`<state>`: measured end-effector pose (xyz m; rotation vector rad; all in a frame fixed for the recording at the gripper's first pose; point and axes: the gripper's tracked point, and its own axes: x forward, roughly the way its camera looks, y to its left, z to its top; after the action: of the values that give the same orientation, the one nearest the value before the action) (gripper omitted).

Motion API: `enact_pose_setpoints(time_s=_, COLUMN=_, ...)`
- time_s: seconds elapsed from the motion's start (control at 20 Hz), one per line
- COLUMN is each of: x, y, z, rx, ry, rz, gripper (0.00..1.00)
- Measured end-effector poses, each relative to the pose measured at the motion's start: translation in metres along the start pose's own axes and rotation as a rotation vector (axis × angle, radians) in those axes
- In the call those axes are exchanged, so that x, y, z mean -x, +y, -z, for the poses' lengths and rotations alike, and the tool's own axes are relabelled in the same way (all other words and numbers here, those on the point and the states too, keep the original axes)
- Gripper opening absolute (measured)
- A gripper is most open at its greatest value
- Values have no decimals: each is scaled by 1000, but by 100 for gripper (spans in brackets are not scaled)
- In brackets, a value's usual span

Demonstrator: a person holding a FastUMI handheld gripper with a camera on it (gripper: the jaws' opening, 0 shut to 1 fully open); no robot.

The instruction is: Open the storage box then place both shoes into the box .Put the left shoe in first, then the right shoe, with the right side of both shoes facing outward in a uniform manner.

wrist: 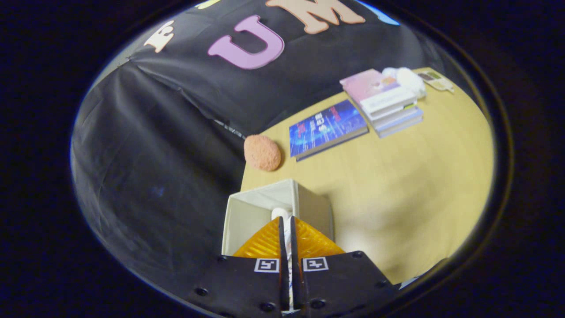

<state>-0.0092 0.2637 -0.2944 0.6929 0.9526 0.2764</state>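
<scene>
An open beige storage box (247, 212) stands at the table's corner, right under my fingers. My gripper (287, 221) hangs over the box's opening, its fingers nearly together. A thin white part of a shoe (281, 213) is pinched between them, and its rounded end pokes out just past the fingertips, above the box's inside. The fingers hide the rest of the shoe and much of the box's interior.
The wooden table (419, 185) stretches beyond the box. A rough orange-pink ball (262, 152) lies at the table's edge behind the box. Farther back are a blue book (326, 128), a stack of books (384, 104), a white bundle (408, 79) and a small flat packet (437, 80).
</scene>
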Motion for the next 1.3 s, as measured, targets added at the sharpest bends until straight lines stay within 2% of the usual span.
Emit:
enact_pose_setpoints(time_s=0.2, x=37, y=-6, z=-72, rx=116, ry=-223, rz=40, gripper=5)
enact_pose_setpoints(time_s=0.35, x=82, y=-7, z=-133, rx=210, ry=-405, rz=88, gripper=5)
enact_pose_setpoints(time_s=0.7, x=191, y=-15, z=-250, rx=431, ry=-773, rz=250, gripper=5)
enact_pose_setpoints(time_s=1.0, x=251, y=-33, z=-300, rx=504, ry=-933, rz=366, gripper=5)
enact_pose_setpoints(time_s=1.3, x=271, y=-55, z=-312, rx=520, ry=-953, rz=398, gripper=5)
